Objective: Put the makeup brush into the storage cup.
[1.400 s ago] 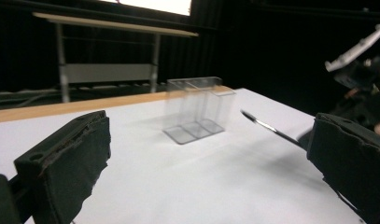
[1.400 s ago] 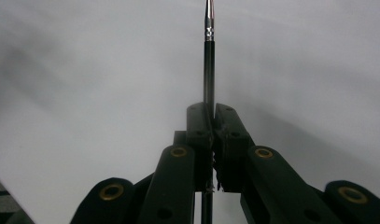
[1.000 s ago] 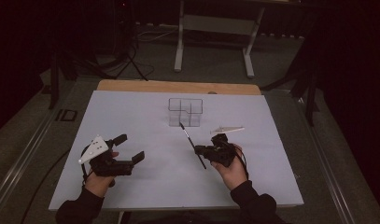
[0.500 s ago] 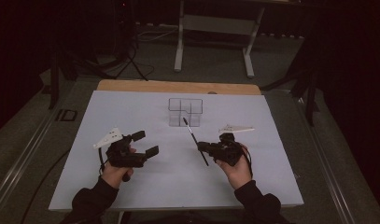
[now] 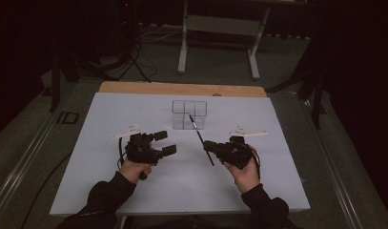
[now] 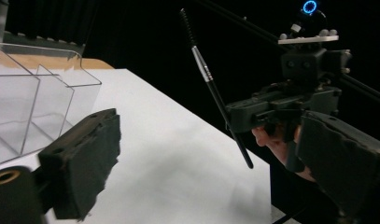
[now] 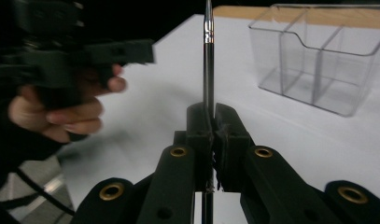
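Nearest the person, two sleeved forearms come in over the white tabletop [image 5: 134,191], each hand carrying a gripper. The left gripper [image 5: 158,145] hovers left of the middle with its jaws standing wide and nothing between them; they have just been closing a little, and in the left gripper view the two black pads [image 6: 85,158] sit far apart with bare tabletop in the gap. The right gripper [image 5: 211,147] is well apart from it, to the right, and its jaws are clamped tight on a slim black brush [image 5: 200,138]. In the right gripper view the pads pinch the brush's handle low down, so the silver ferrule and the upper shaft rise above them. From above, the brush slants up and away from the hand, its bristled tip appearing to lie near the front wall of the clear divided organizer [image 5: 189,114], though the dim picture does not show whether they touch. The organizer stands upright toward the far middle of the tabletop, its compartments see-through. Behind it a wooden edge [image 5: 182,88] borders the tabletop.
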### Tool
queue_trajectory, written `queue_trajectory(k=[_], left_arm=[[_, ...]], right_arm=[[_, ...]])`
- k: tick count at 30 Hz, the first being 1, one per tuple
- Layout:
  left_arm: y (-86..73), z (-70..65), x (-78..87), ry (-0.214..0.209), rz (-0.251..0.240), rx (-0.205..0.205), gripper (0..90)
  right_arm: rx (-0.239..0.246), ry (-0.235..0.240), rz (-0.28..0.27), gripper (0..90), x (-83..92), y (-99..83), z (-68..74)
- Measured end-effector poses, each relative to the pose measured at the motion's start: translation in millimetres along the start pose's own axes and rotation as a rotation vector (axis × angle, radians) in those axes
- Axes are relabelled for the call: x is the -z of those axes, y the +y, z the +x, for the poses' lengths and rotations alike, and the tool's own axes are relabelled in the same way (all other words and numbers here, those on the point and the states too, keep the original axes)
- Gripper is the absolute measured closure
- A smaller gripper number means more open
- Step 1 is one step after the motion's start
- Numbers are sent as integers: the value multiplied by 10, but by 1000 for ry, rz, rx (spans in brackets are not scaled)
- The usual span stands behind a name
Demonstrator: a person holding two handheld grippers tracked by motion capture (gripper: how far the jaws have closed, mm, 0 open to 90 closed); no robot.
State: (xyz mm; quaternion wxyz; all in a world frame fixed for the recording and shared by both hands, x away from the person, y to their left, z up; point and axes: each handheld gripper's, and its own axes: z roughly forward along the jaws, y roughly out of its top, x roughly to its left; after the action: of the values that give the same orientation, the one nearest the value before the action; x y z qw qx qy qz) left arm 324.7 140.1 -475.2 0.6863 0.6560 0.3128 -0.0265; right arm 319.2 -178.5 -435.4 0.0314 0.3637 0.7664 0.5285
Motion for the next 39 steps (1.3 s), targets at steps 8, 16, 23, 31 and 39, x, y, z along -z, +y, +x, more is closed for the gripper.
queue_trajectory(k=[8,16,23,31,39], left_arm=[[22,-35,-152,-50,13,-4,192],[103,-91,-262,-99,1,15,369],[137,-66,-305,-108,-4,54,500],[152,-37,-323,-128,-12,87,677],[182,-58,-356,-148,7,67,851]], right_arm=[[37,46,-30,856,-1,-26,74],[70,63,-33,856,-30,-42,149],[86,80,-26,856,-61,-54,192],[106,96,-17,856,-77,-57,221],[123,92,-4,853,-94,-62,220]])
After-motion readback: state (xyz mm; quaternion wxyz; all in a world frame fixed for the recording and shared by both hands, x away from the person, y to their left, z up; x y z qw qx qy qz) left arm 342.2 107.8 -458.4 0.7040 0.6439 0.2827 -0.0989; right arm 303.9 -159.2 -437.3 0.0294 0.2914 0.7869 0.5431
